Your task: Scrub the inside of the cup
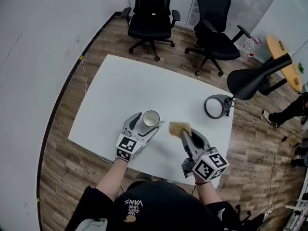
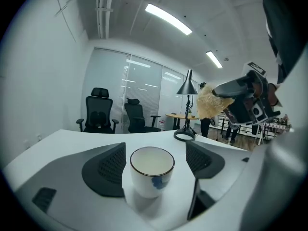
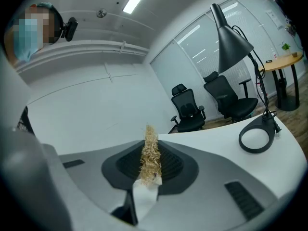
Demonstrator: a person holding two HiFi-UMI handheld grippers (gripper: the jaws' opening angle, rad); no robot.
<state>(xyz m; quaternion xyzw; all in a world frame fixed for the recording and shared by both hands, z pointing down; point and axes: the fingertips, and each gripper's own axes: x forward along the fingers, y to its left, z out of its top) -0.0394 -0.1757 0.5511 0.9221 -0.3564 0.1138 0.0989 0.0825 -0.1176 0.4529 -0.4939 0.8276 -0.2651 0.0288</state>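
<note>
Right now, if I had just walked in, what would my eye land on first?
Probably the small white cup standing on the white table, framed by the open jaws of the left gripper. Just to its right, the right gripper pinches a shaggy, straw-coloured scrubber held up off the tabletop. Near the table's right edge stands a black desk lamp.

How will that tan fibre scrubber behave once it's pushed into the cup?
Probably soft and floppy: the scrubber is a loose tangle of fibres, squashed thin where the right gripper pinches it. Likely very light, so it should splay against the cup wall rather than push back hard.
</note>
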